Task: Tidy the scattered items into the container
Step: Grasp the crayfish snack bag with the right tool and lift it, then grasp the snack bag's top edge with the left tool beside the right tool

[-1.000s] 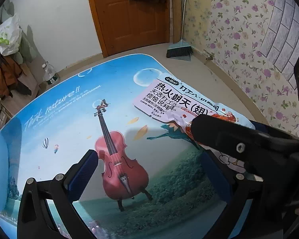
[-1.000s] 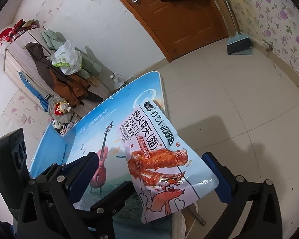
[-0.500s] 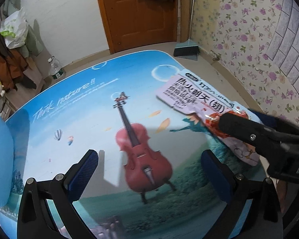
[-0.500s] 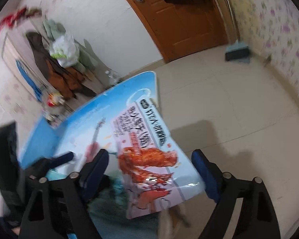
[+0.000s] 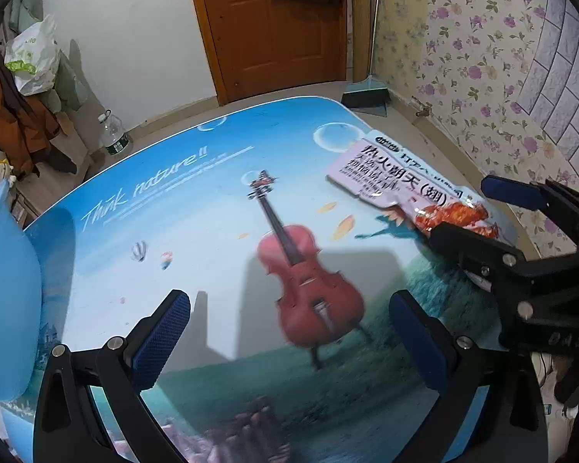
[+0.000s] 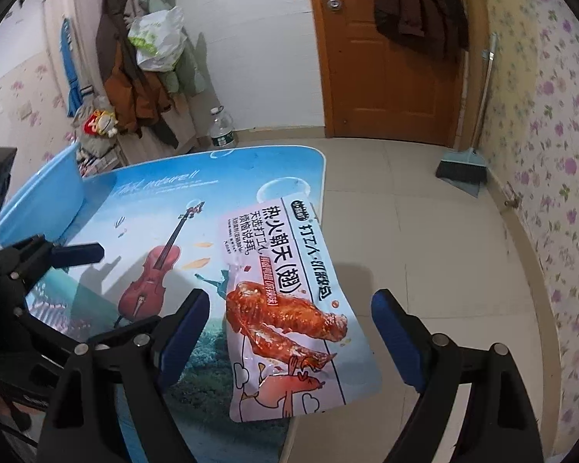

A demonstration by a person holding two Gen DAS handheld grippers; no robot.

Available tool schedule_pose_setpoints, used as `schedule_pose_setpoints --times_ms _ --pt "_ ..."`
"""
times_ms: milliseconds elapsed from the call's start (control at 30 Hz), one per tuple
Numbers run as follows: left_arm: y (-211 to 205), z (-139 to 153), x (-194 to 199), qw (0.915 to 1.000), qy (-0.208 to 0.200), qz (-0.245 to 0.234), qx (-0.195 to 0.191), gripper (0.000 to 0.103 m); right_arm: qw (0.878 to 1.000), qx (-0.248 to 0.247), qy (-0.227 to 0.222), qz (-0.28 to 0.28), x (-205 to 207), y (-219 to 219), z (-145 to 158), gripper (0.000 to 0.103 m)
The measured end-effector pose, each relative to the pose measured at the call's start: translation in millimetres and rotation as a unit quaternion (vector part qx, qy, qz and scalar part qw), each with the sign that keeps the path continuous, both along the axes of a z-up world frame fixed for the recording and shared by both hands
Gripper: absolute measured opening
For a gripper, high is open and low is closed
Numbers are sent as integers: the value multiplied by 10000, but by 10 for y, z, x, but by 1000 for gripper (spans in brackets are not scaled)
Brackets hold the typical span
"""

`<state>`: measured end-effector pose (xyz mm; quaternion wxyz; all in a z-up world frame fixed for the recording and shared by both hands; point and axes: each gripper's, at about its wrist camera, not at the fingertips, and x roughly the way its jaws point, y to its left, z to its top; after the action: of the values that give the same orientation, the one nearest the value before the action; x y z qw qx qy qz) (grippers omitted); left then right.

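Blue container at the left edge of the violin-print table; left gripper next, jaws wide apart with nothing between them, poised over the printed violin. Toward the right side of the table lies the snack packet, a flat printed pouch showing a chicken wing, its near and right edges overhanging the table's rim. Judged light, thin and pliant, with a glossy film likely to slip and buckle; the overhanging edge offers the easiest purchase, since one pad can pass beneath it. Right gripper straddles the packet's lower half, jaws wide, the pads standing clear of both packet edges; nothing is gripped. Beyond the table's right edge: tiled floor, a broom against the floral wall.
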<state>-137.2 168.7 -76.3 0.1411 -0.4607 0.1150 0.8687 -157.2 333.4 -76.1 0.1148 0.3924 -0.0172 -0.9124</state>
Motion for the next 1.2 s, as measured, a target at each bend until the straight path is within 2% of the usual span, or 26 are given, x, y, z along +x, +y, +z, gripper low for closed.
schedule_pose_setpoints --times_ms 233,467,533,700,967,1200 --pt "-289 -13 -68 9992 -70 393 67 103 9997 109 -92 175 -29 -67 -117 87" --pt "-285 12 -66 9994 -32 340 108 103 9997 134 -85 189 -66 -128 -211 87" --pt "-286 1 -66 9993 -49 341 119 103 9998 94 -71 189 -59 -123 -236 85" --pt "-305 -29 -77 9991 -92 391 131 103 9994 18 21 356 -11 -165 -256 69" --pt "-318 -11 -60 9991 -64 400 150 103 9983 325 251 413 119 -263 -245 68" --pt "-335 42 -89 9987 -85 406 303 103 9933 882 528 522 131 -414 -217 67"
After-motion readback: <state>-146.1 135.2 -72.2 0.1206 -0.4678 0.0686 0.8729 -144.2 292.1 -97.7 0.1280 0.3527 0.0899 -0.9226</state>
